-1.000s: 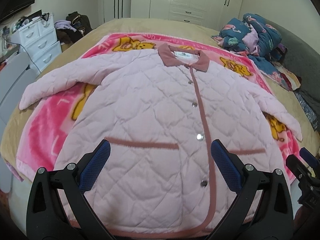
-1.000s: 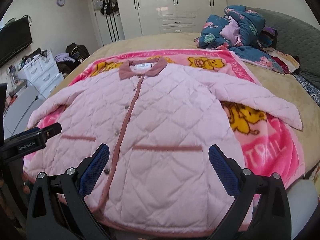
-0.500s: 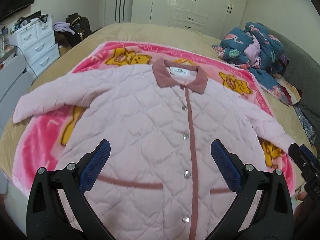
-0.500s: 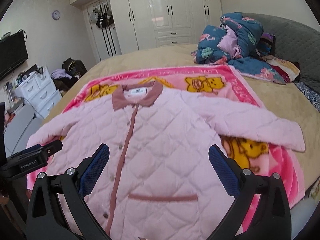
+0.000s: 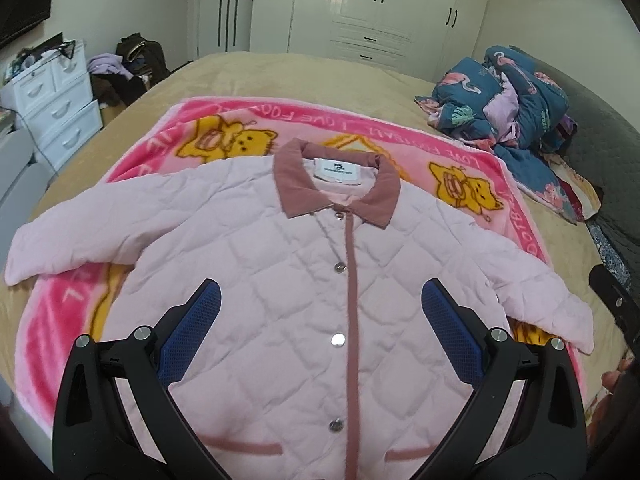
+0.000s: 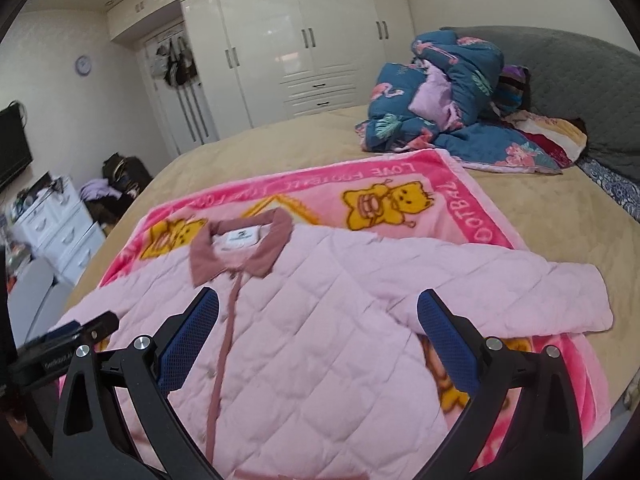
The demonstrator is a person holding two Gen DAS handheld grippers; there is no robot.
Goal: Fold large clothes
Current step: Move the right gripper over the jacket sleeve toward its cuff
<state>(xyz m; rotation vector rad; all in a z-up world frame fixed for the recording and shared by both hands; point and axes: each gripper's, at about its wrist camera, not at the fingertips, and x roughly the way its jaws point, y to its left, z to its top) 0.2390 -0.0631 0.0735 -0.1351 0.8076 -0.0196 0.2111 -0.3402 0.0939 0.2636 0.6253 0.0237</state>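
- Bed [image 5: 256, 76]: jacket [image 5: 280, 280] lies flat, buttoned, on a pink blanket [image 5: 72, 320].
- Left gripper [image 5: 320, 320] and right gripper [image 6: 318, 328] hover spread, empty.
- Probably sleeves first: pinch each cuff, fold inward squarely.

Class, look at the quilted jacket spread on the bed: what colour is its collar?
Dusty rose, darker than the pale pink jacket; the collar shows best in the left wrist view.

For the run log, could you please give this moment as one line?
stage: pre-fold | pink quilted jacket: flat, buttoned, sleeves out | left gripper: open, empty | right gripper: open, empty
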